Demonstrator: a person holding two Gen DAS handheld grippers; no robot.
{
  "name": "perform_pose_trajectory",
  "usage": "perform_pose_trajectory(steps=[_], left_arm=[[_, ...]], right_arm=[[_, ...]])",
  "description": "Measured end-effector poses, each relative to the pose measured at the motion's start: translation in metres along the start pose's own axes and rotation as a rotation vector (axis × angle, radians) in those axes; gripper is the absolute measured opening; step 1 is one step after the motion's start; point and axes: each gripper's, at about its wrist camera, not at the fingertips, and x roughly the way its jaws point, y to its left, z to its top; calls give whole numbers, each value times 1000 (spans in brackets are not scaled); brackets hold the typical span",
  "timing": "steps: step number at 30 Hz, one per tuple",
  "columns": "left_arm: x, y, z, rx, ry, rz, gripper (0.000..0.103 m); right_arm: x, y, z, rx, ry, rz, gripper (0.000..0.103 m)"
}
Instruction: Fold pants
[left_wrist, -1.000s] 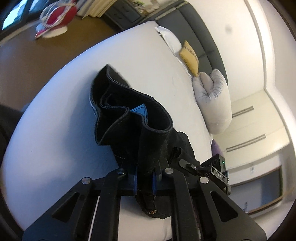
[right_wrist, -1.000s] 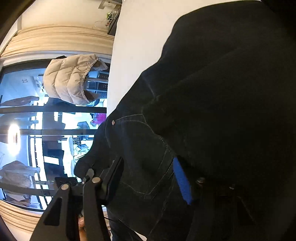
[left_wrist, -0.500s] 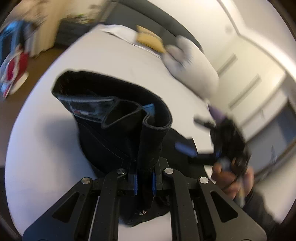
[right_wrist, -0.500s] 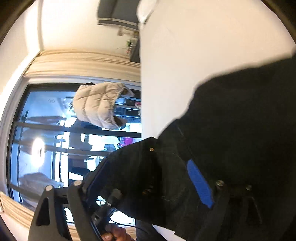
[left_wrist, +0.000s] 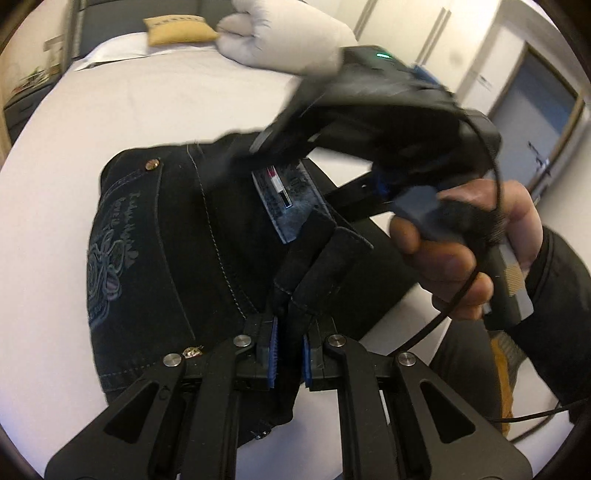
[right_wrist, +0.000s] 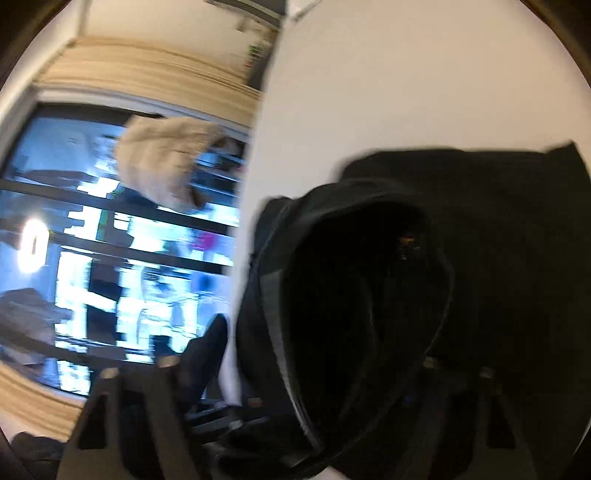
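While the black pants (left_wrist: 166, 236) lie bunched on the white bed (left_wrist: 122, 110), the left gripper (left_wrist: 289, 352) is clamped on a fold of their waistband, the dark cloth pinched between its blue pads (left_wrist: 272, 350). On the pants, a back pocket with a stitched flower design faces up at the left, and a pale label shows inside the waistband near the middle.

From the left wrist view, the right gripper (left_wrist: 369, 122) appears blurred above the pants, carried in the person's right hand (left_wrist: 461, 251); whether its jaws are parted or closed cannot be told there. The right wrist view is blurred too: the pants (right_wrist: 388, 295) fill its lower right, their waist gaping like a dark opening, and they hide the fingers, so its grip cannot be told.

Near the head of the bed sit a rolled grey duvet (left_wrist: 280, 33) and a yellow cushion (left_wrist: 177, 29). A beige puffer jacket (right_wrist: 166, 162) hangs by the window (right_wrist: 74, 258).
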Motion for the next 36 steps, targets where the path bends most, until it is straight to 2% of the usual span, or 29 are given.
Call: perform_pose_trajectory(steps=[1, 2, 4, 10, 15, 17, 19, 23, 25, 27, 28, 30, 32, 34, 36], left_arm=[[7, -5, 6, 5, 7, -2, 8], [12, -8, 10, 5, 12, -5, 8], [20, -15, 18, 4, 18, -16, 8], [46, -42, 44, 47, 14, -47, 8], [65, -69, 63, 79, -1, -70, 8], [67, -79, 53, 84, 3, -80, 8], [67, -76, 43, 88, 16, -87, 8], [95, -93, 56, 94, 53, -98, 8], [111, -100, 72, 89, 65, -98, 8], [128, -99, 66, 84, 110, -85, 8], [128, -84, 59, 75, 125, -82, 9], [129, -86, 57, 44, 124, -101, 12], [121, -82, 57, 14, 131, -137, 14], [107, -75, 53, -8, 142, -171, 16], [92, -75, 50, -17, 155, -188, 17]], right_arm=[[4, -4, -1, -11, 14, -59, 35], [5, -8, -1, -14, 18, -97, 28], [0, -20, -2, 18, 7, -106, 22], [-25, -19, 0, -3, -54, -146, 17], [-43, -15, 11, -26, -81, -160, 16], [-47, -18, 12, -22, -85, -169, 16], [-48, -28, 10, -3, -88, -169, 16], [-52, -55, 7, 55, -104, -171, 16], [-52, -65, 7, 83, -110, -152, 17], [-52, -81, 8, 114, -109, -112, 20], [-51, -90, 8, 135, -111, -103, 20], [-52, -107, 6, 193, -126, -38, 21], [-60, -110, 5, 216, -155, -12, 29], [-72, -106, 4, 205, -198, -48, 42], [-89, -100, 2, 201, -246, -115, 48]])
